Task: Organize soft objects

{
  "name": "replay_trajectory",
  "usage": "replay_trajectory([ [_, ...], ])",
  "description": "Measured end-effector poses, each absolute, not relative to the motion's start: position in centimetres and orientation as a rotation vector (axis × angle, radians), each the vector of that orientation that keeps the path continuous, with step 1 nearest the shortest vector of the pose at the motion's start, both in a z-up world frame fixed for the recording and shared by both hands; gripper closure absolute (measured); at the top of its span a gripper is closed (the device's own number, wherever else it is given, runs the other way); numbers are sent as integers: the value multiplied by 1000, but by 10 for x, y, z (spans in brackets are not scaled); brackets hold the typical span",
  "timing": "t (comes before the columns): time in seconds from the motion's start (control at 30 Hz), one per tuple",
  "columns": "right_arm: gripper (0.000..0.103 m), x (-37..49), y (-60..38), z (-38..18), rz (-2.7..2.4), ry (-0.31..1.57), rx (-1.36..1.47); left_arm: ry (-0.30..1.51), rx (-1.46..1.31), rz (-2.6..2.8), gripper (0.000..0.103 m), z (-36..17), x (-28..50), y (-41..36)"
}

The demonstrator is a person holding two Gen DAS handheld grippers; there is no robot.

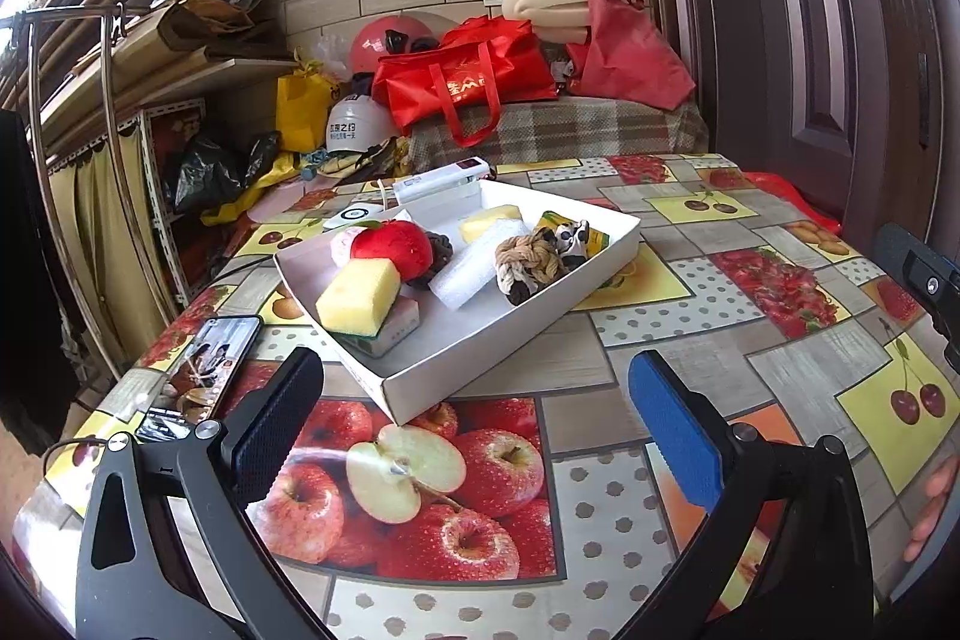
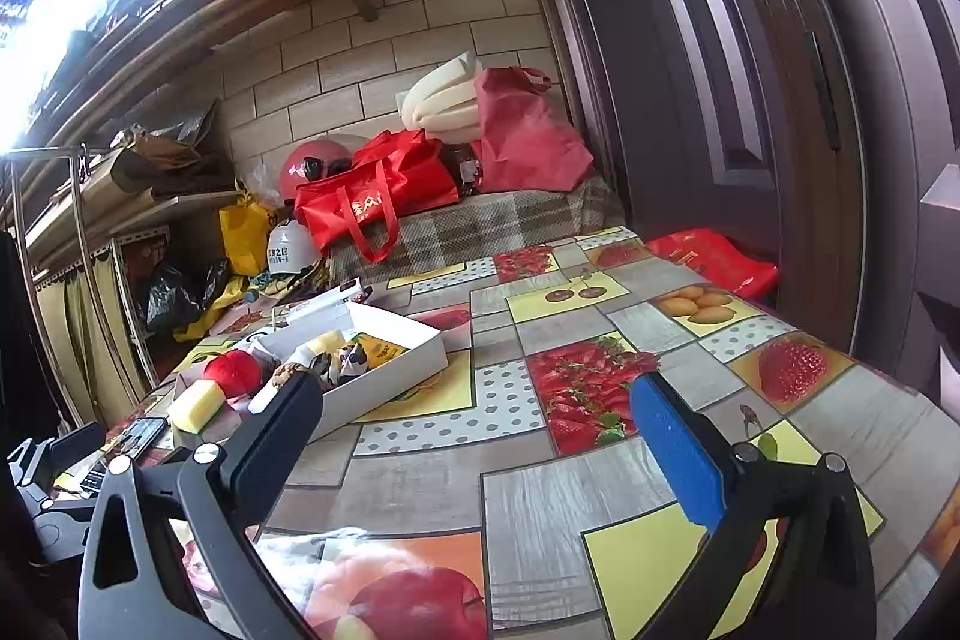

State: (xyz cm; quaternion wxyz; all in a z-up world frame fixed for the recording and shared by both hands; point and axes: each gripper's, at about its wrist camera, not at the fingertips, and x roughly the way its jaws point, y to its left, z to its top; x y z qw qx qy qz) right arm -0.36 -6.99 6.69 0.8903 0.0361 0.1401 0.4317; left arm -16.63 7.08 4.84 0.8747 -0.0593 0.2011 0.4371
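Fruit-print table (image 1: 690, 340), brick wall behind. White box (image 1: 480, 358) sits on it with soft things inside: one red plush apple (image 1: 393, 247), two yellow sponges (image 1: 358, 296) (second one (image 1: 489, 220) partly hidden), one white foam block (image 1: 474, 268), one rope knot (image 1: 531, 265), one cow-pattern toy (image 1: 569, 238), hard to make out. Phone (image 1: 207, 370) lies left of box. Left claw (image 1: 474, 436) released, holding nothing; right claw (image 2: 477, 445) likewise spread, nothing between its pads.

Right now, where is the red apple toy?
The red apple toy sits in the white box, at its left end in the left view, just behind the yellow sponge.
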Motion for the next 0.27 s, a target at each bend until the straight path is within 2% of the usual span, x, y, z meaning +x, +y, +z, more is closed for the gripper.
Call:
replay_trajectory([
  [0.27,0,-4,-70,67,895,289,69,409,-106,887,0,49,-163,66],
])
